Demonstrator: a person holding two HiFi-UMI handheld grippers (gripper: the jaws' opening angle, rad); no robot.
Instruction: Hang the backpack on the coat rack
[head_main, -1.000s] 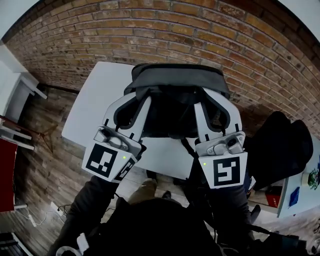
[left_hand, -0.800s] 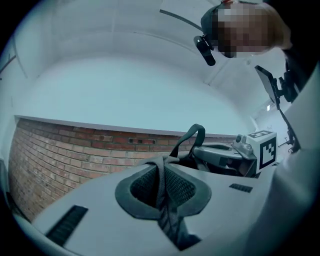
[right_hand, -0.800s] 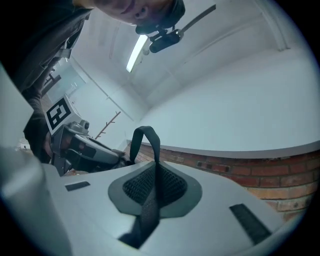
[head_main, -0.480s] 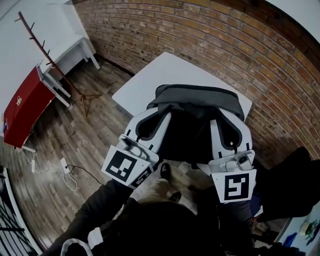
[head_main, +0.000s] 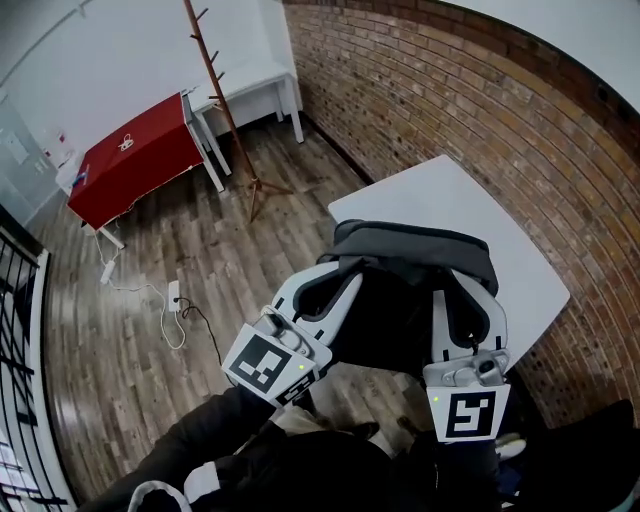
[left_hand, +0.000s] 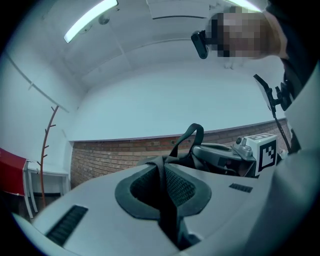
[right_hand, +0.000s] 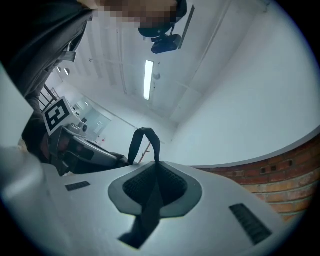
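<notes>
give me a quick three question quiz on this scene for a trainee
1. In the head view, where is the coat rack relative to the backpack?
2. True or false: the backpack hangs on the coat rack.
3. The left gripper and the right gripper are each: A open; B shut on a backpack strap; C shut on the coat rack.
Key: 1 up and to the left, apart from it; 2 false; 3 B.

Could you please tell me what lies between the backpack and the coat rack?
In the head view, only bare wooden floor separates the backpack from the coat rack.
</notes>
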